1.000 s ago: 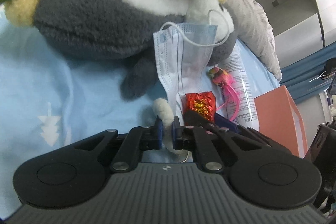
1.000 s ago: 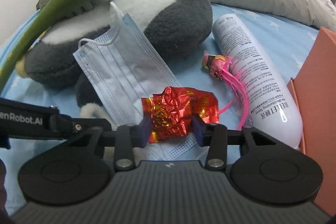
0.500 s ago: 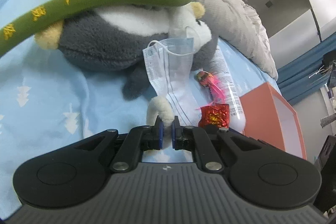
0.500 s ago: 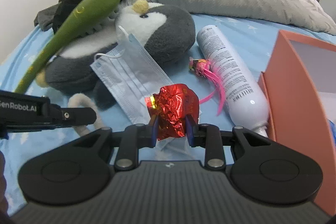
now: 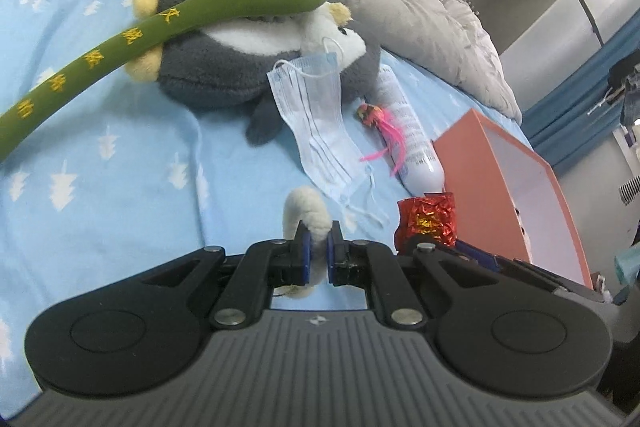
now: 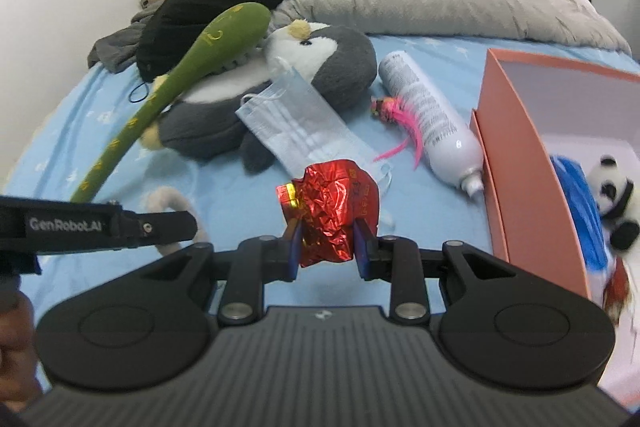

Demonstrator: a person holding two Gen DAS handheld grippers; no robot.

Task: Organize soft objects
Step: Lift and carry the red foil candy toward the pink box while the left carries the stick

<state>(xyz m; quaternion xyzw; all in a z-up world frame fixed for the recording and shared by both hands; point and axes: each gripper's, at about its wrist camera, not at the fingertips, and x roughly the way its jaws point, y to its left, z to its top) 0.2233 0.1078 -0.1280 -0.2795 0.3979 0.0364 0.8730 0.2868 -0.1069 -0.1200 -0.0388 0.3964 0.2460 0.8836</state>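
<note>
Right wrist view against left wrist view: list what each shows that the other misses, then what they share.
Only the right wrist view shows inside the orange box: a panda toy and blue cloth.

Only the left wrist view shows the left gripper pinching the cream plush piece from behind.

Both show the penguin plush, green plush stick, face mask, white bottle, pink feather toy, and the red foil ball clamped in the right gripper.

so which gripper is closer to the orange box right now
Right. The right gripper, shut on the red foil wrapper, is just beside the orange box. The left gripper, holding a cream plush piece, sits farther away, beyond the right one.
</note>
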